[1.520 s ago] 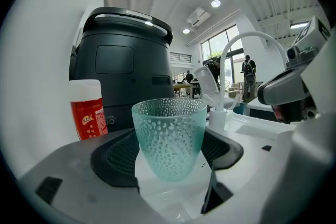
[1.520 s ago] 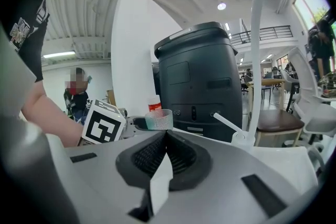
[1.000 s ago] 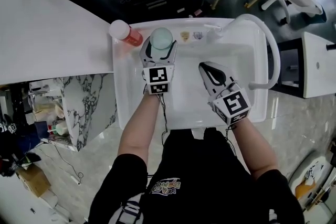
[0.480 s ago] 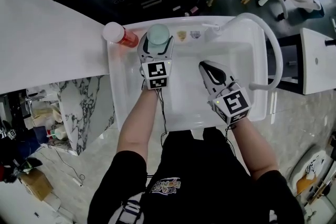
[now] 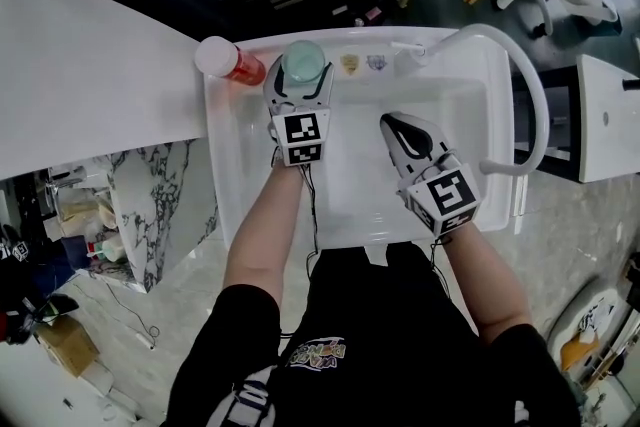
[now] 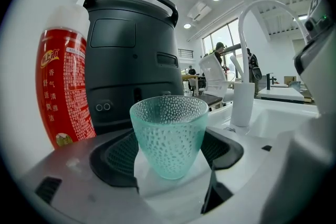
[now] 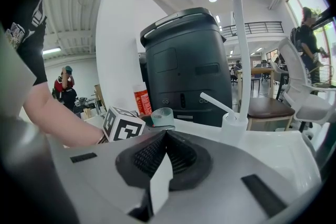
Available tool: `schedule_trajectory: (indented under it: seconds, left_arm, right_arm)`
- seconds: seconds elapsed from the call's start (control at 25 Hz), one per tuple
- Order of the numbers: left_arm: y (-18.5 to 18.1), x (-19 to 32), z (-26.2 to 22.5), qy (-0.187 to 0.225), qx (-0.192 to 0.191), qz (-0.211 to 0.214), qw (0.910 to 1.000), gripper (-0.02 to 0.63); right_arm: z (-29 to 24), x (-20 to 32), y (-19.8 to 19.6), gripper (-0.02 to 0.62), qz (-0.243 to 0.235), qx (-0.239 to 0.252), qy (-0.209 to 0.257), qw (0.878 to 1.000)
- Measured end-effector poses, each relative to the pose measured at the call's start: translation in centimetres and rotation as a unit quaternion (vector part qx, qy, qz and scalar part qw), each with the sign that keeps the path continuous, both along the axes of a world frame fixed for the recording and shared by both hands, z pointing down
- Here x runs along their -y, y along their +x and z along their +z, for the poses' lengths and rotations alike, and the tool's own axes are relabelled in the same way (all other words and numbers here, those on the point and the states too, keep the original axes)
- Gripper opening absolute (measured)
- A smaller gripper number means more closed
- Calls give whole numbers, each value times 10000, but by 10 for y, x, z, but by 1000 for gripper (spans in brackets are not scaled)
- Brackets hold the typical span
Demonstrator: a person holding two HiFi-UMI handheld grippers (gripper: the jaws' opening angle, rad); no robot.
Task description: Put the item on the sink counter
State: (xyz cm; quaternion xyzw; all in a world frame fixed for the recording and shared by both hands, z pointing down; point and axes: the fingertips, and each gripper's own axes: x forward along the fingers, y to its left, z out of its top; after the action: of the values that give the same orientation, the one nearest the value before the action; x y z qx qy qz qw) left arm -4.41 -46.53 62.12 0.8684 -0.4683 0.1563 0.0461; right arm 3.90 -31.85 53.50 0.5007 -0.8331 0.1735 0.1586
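Observation:
A teal dimpled glass cup (image 5: pixel 304 62) stands upright over the back rim of the white sink (image 5: pixel 465 110), to the right of a red bottle (image 5: pixel 232 63). My left gripper (image 5: pixel 304 77) is shut on the cup, one dark pad against each side of it. In the left gripper view the cup (image 6: pixel 169 134) fills the gap of that gripper (image 6: pixel 173 178). My right gripper (image 5: pixel 396 128) hovers over the sink basin, shut and empty; its pads meet in the right gripper view (image 7: pixel 165 157), where the cup (image 7: pixel 161 115) shows small at the left.
A white curved faucet (image 5: pixel 527 90) arches over the sink's right side, its base (image 6: pixel 242 105) on the back rim. The red bottle (image 6: pixel 62 92) stands close on the cup's left. A tall black bin (image 6: pixel 131 55) is behind the sink. A white counter (image 5: pixel 90 75) runs off left.
My left gripper has carried the cup a little farther back and to the right, away from the red bottle. The right gripper has stayed in place.

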Motion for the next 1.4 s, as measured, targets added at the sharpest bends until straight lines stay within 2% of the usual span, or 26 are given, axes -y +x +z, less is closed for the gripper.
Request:
schedule_trajectory:
  seconds: [0.36, 0.56, 0.84, 1.4]
  left_arm:
    - [-4, 0, 0, 83, -52, -150, 9998, 336]
    - [-5, -3, 4, -13, -149, -168, 9997, 337]
    - [-11, -14, 11, -125, -94, -247, 9996, 337]
    - [-28, -59, -13, -67, -9, -491, 9988, 337]
  right_arm:
    - [2, 2, -6, 54, -65, 81, -24, 9999]
    - [2, 2, -6, 54, -66, 138, 16, 9999]
    - [6, -3, -6, 54, -93, 164, -118, 9998]
    - [-19, -19, -12, 54, -379, 275, 199, 9987]
